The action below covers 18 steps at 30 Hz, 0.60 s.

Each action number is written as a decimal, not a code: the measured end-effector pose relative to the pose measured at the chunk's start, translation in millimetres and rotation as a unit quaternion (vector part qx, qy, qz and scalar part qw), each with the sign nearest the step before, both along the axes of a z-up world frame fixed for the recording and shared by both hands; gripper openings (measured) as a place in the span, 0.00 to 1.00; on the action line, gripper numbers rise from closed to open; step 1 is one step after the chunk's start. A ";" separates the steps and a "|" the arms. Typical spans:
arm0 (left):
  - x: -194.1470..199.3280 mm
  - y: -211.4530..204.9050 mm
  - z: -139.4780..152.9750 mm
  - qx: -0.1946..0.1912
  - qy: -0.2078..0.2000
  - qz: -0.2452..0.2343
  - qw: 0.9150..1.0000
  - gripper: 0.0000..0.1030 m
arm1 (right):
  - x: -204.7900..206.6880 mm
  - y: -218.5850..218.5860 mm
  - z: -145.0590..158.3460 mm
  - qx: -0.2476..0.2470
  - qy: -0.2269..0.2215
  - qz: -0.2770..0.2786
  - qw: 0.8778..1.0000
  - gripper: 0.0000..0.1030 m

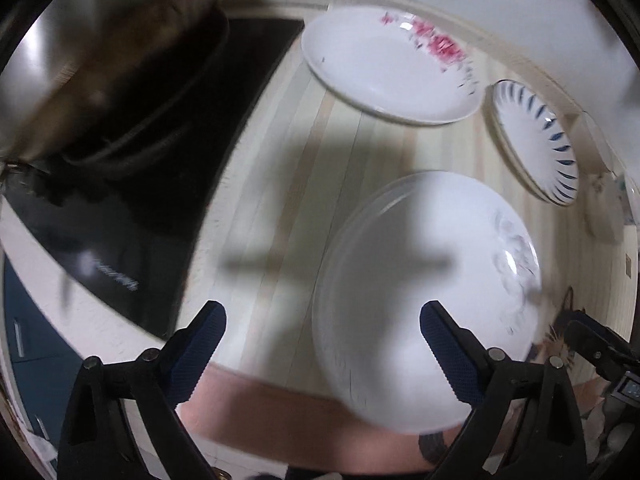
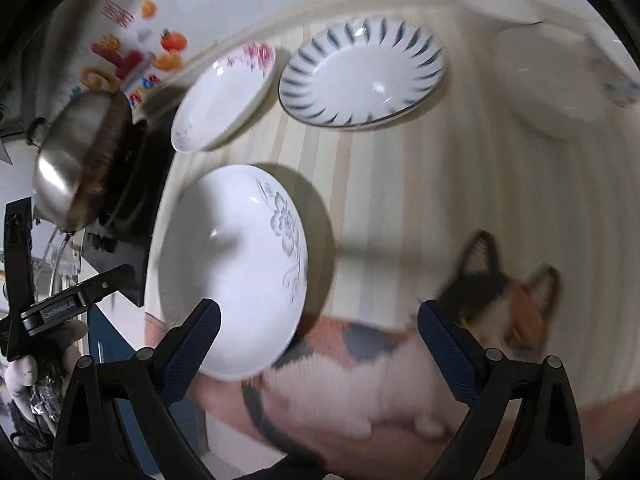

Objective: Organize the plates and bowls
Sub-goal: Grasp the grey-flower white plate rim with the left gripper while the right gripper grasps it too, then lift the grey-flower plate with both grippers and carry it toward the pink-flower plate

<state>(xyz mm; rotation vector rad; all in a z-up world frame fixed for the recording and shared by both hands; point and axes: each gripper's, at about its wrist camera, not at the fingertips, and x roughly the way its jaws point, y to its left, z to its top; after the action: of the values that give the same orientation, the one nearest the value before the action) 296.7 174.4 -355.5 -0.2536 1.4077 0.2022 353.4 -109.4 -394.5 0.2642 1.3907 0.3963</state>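
**Both grippers open above the plates**

I see my left gripper [image 1: 322, 344] pointing down at the striped countertop [image 1: 304, 184], jaws spread wide with nothing between them; its right finger hangs over the grey-flower plate [image 1: 424, 300]. My right gripper [image 2: 319, 340] is also wide open and empty, above the near edge of the counter, where a calico cat [image 2: 400, 360] lies. The pink-flower plate [image 1: 390, 66] and the blue-rimmed plate [image 1: 536, 142] sit farther back, side by side. Two white bowls [image 2: 556, 84] rest at the far right. A steel pot [image 2: 72, 168] stands on the black cooktop [image 1: 132, 208].
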 end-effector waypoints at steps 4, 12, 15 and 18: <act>5.8 7.7 -24.8 -0.031 0.026 0.006 0.999 0.68 | 32.4 20.8 -37.4 0.011 0.035 0.027 0.999 0.72; -4.0 -2.0 -37.0 -0.044 0.032 -0.007 0.998 0.39 | 52.7 46.3 -61.1 0.029 0.064 0.061 0.996 0.13; -10.6 -3.4 -34.5 -0.047 0.036 -0.002 0.998 0.39 | 53.0 49.8 -61.8 0.023 0.055 0.070 0.996 0.13; -17.0 -12.3 -29.5 -0.043 0.036 -0.009 0.998 0.39 | 48.8 47.2 -59.8 0.034 0.062 0.065 0.995 0.13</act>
<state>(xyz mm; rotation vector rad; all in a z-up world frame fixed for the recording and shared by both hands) 279.7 162.2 -385.1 -0.3079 1.4919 0.1369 402.2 -62.2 -454.2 0.2580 1.5224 0.5425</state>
